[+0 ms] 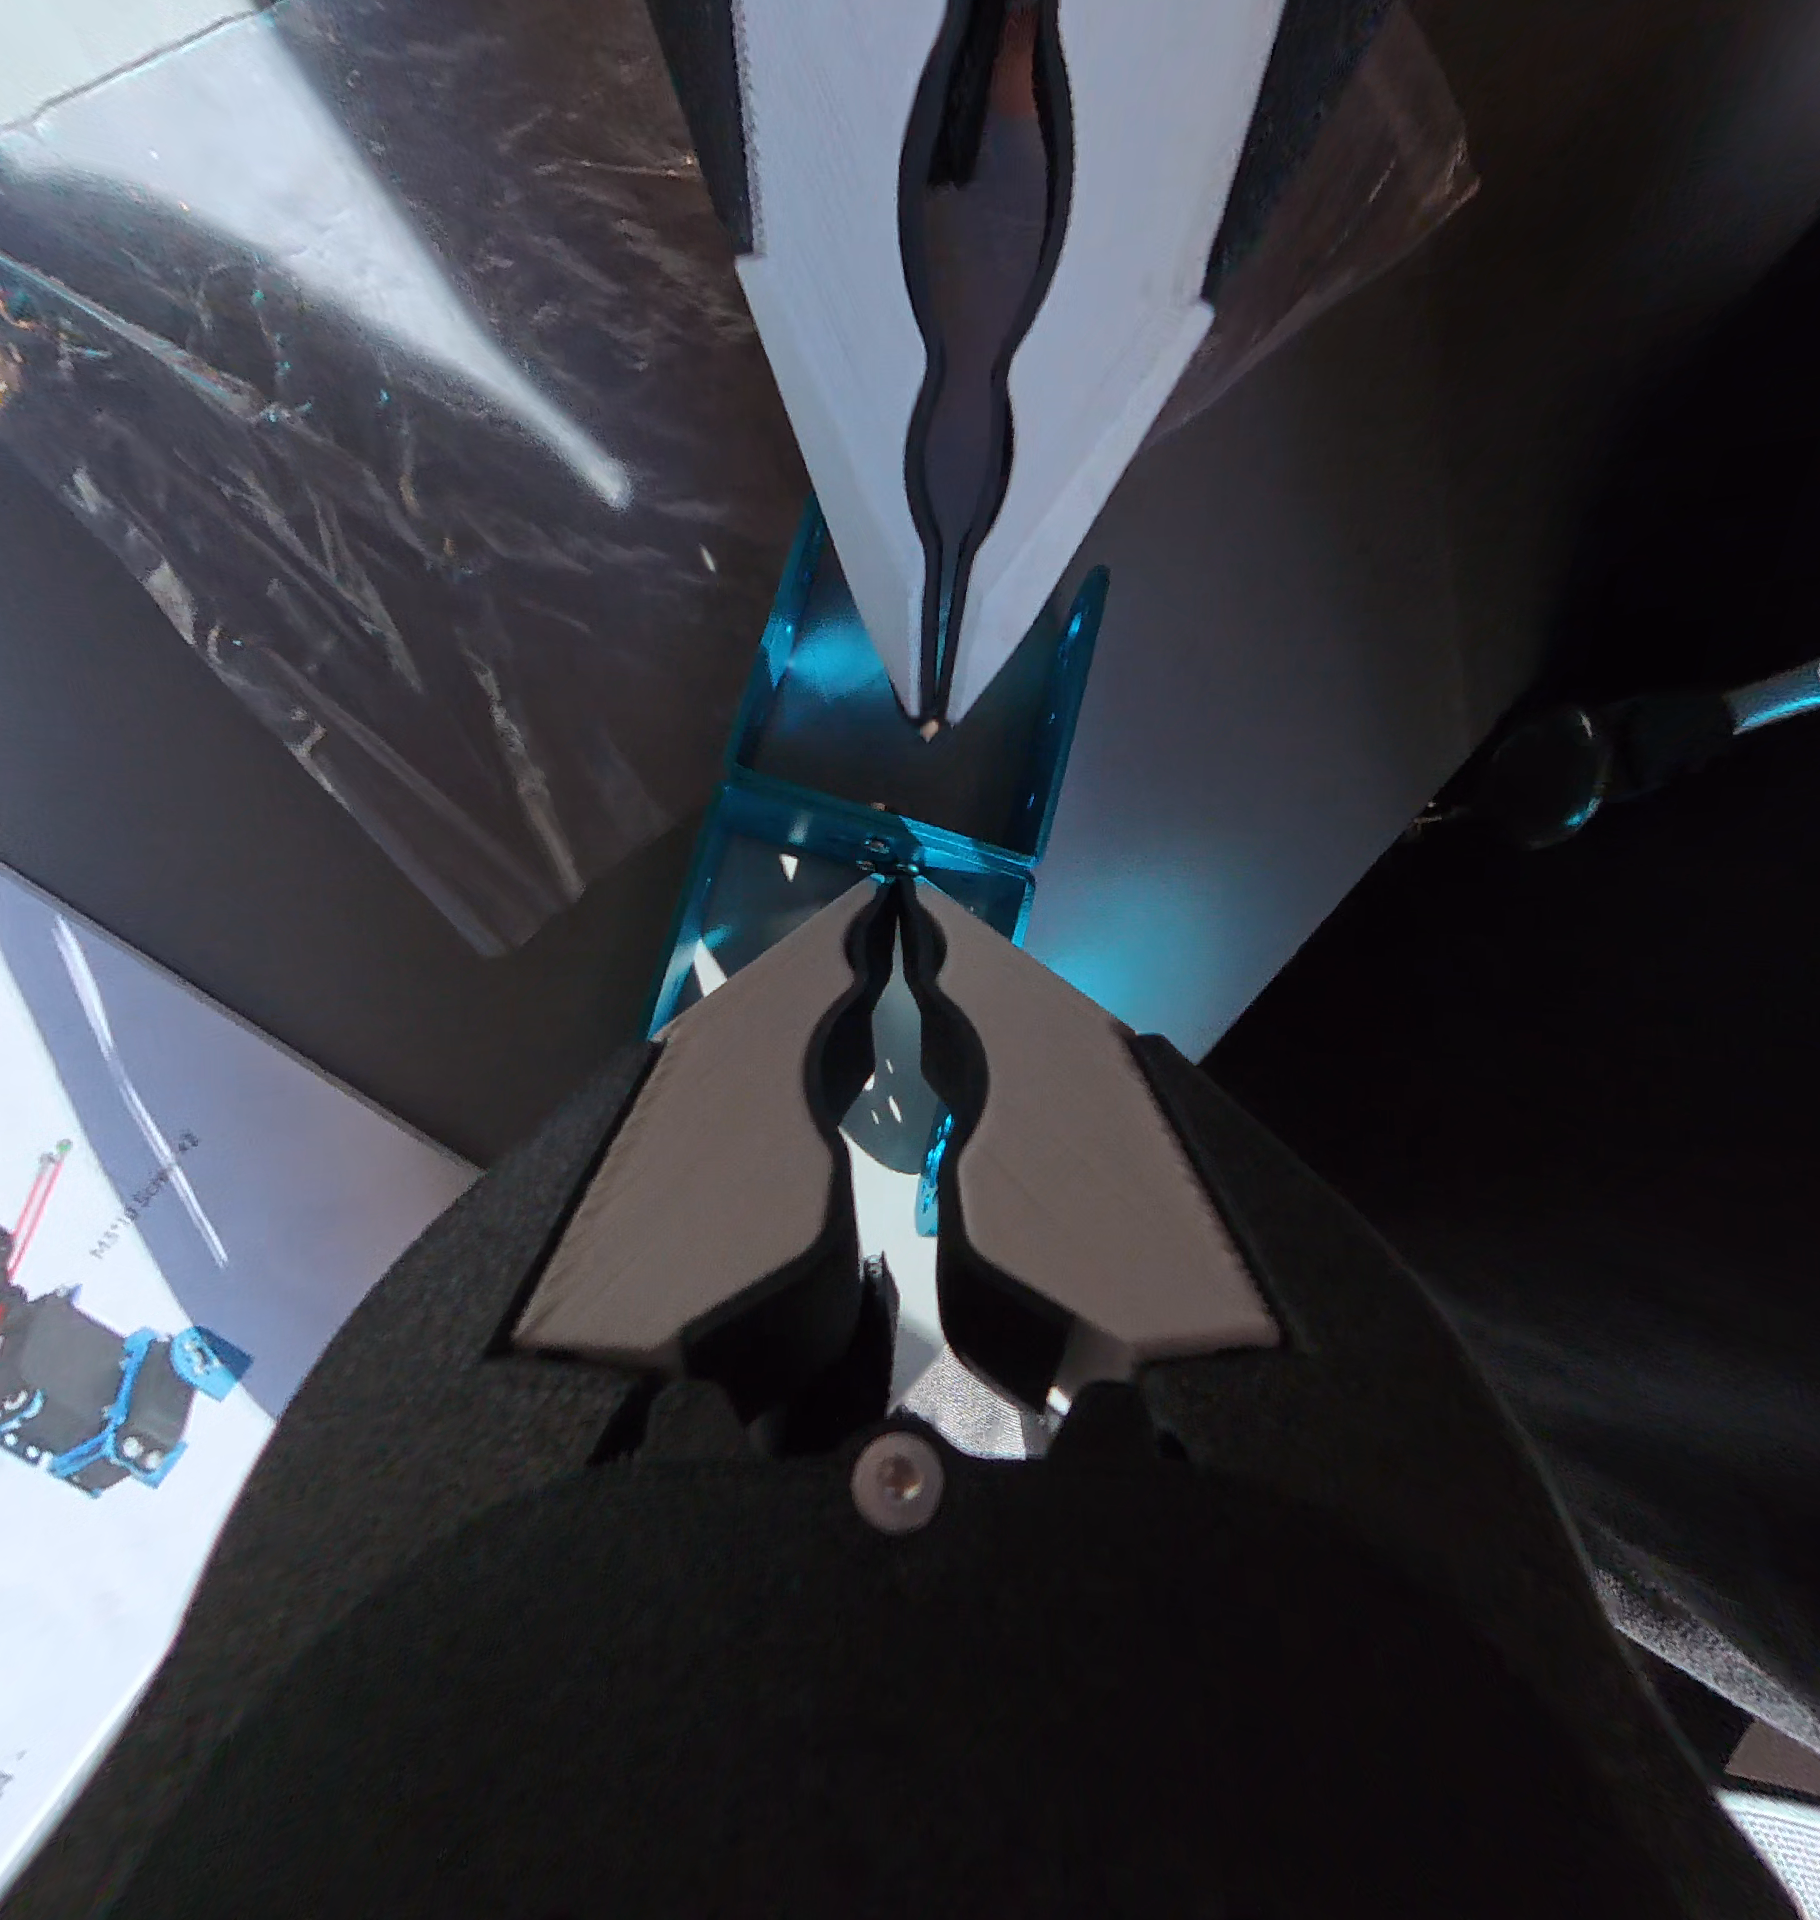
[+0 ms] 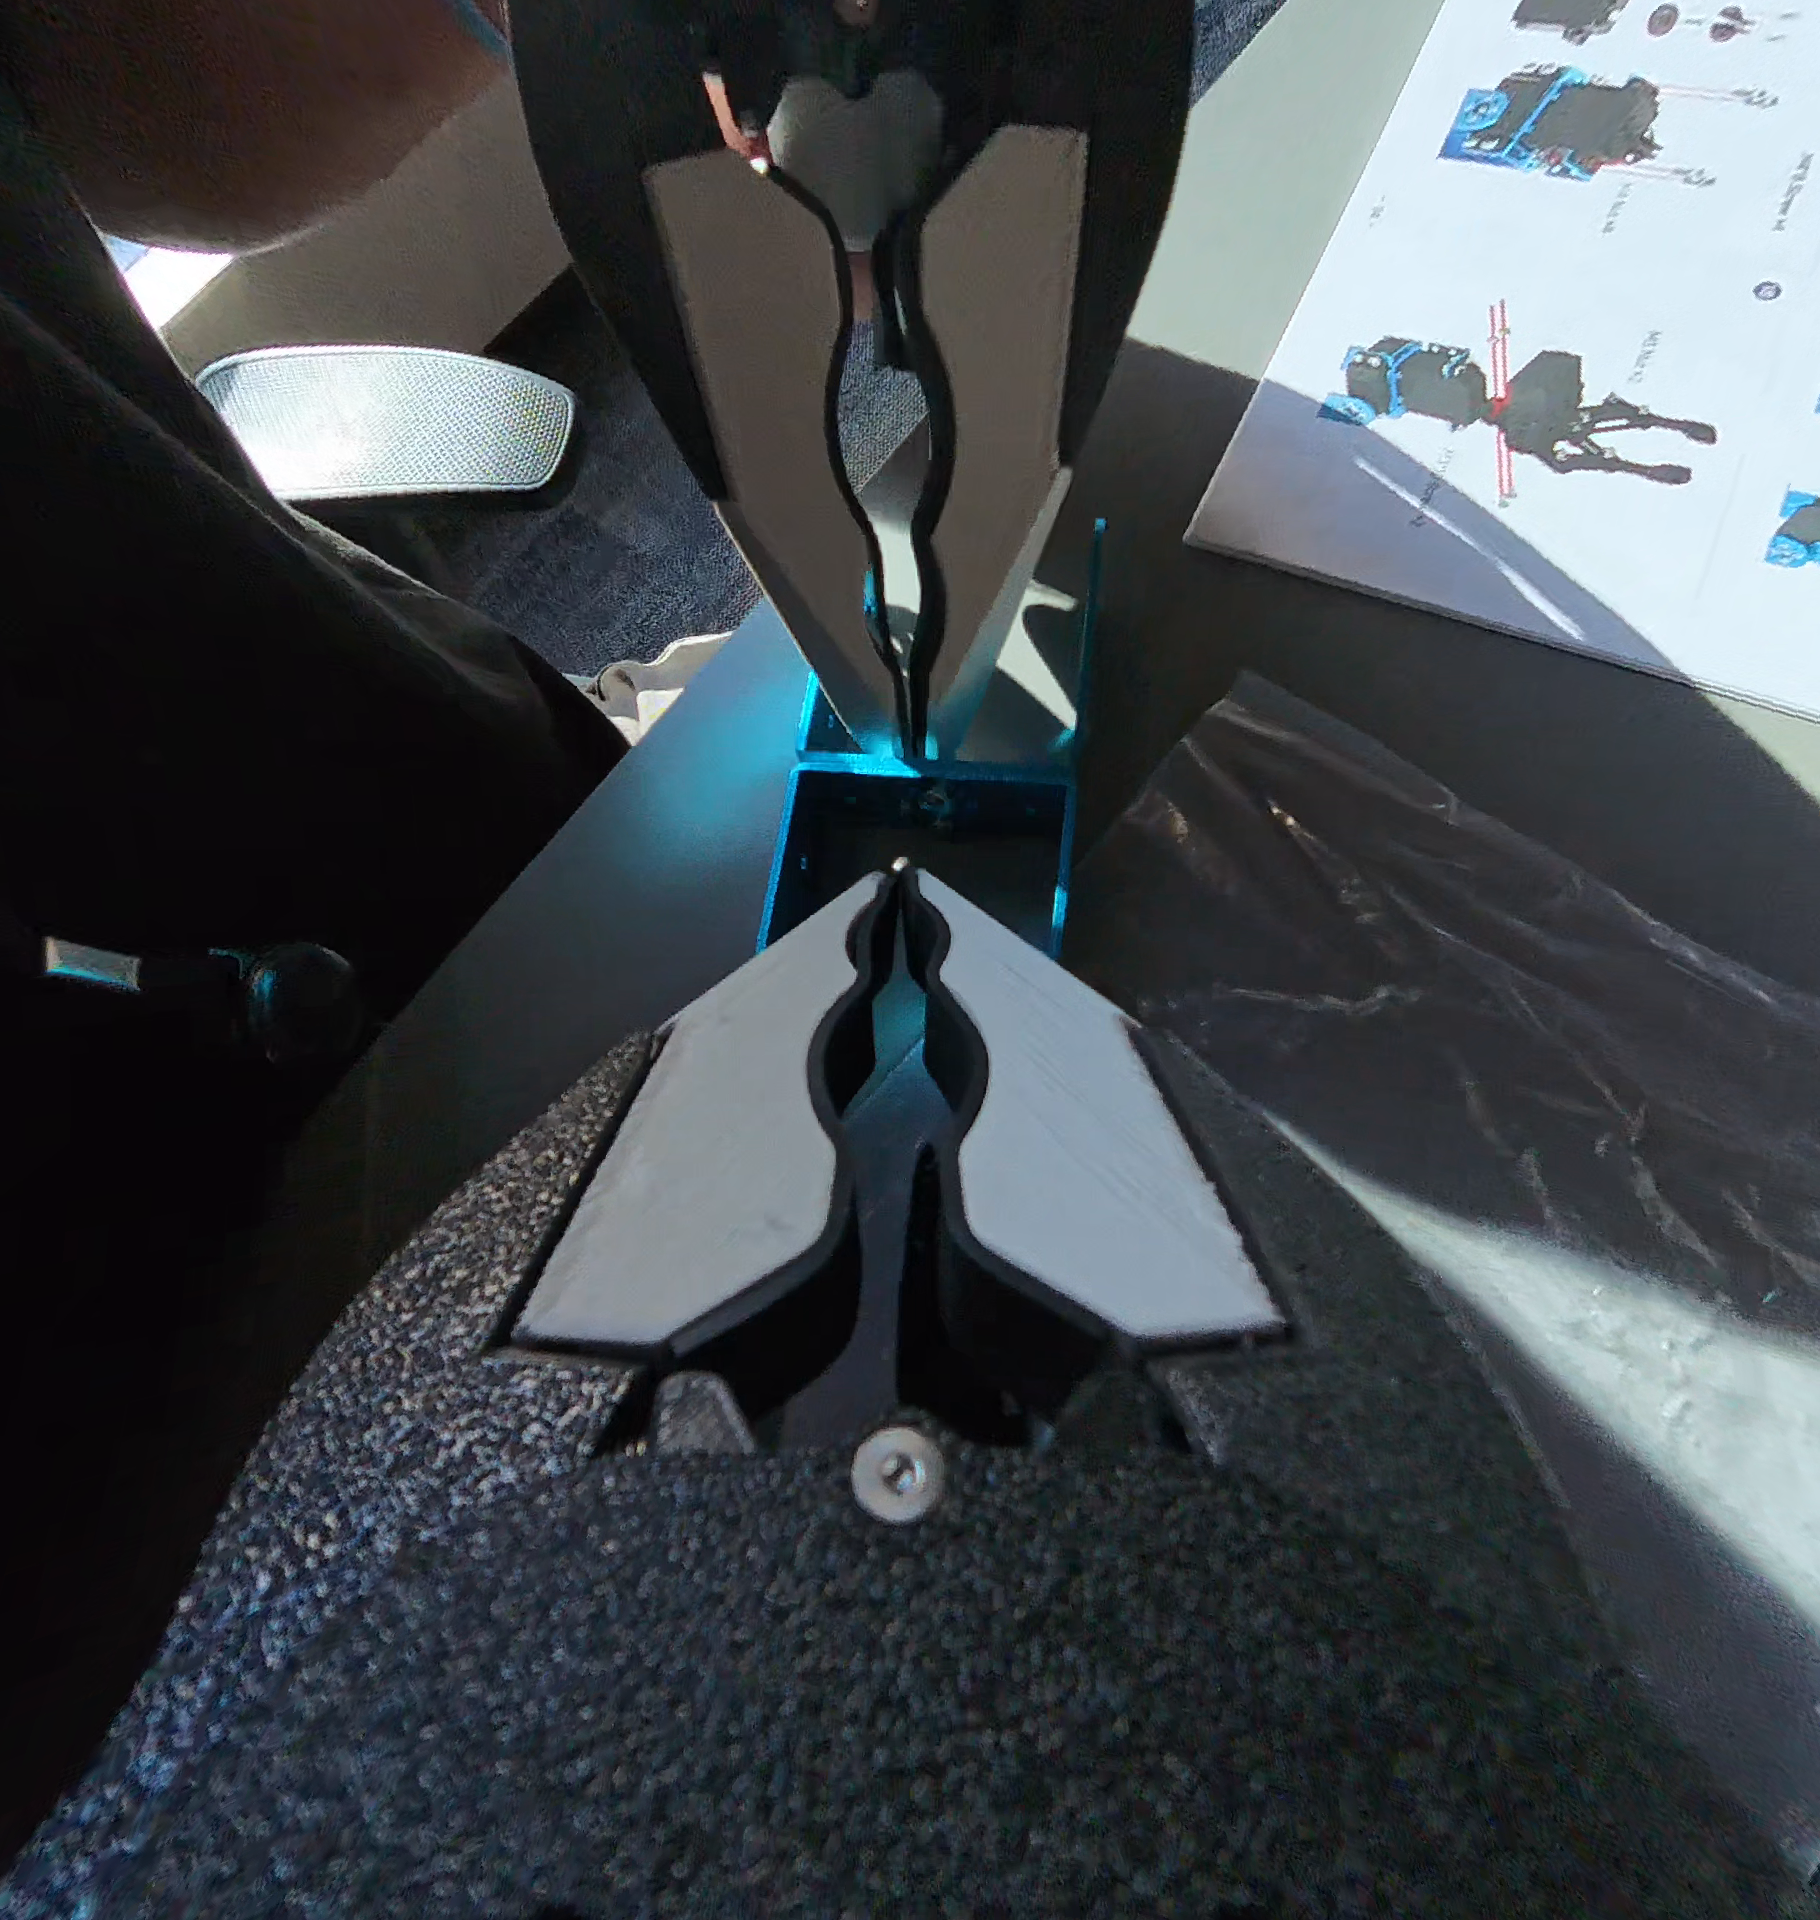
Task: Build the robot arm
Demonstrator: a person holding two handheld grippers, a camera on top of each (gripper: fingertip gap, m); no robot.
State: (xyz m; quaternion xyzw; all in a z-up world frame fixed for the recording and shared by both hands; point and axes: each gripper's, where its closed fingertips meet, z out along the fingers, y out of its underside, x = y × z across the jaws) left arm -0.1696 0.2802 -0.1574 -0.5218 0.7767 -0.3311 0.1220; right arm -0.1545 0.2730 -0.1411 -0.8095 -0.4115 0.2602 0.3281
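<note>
Both my grippers, left (image 1: 893, 883) and right (image 2: 898, 868), were pinched closed nose-to-nose across the blue bracket (image 1: 885, 831), left on its cross-wall, right seemingly on a tiny screw (image 2: 898, 861).

You have one thing bearing print: the white instruction sheet (image 2: 1571, 343) on the dark table (image 2: 594, 935), also seen in the left wrist view (image 1: 64, 1351). It carries pictures of black and blue assemblies with red lines, and small captions beside them. Those captions are blurred and too small for you to read.
</note>
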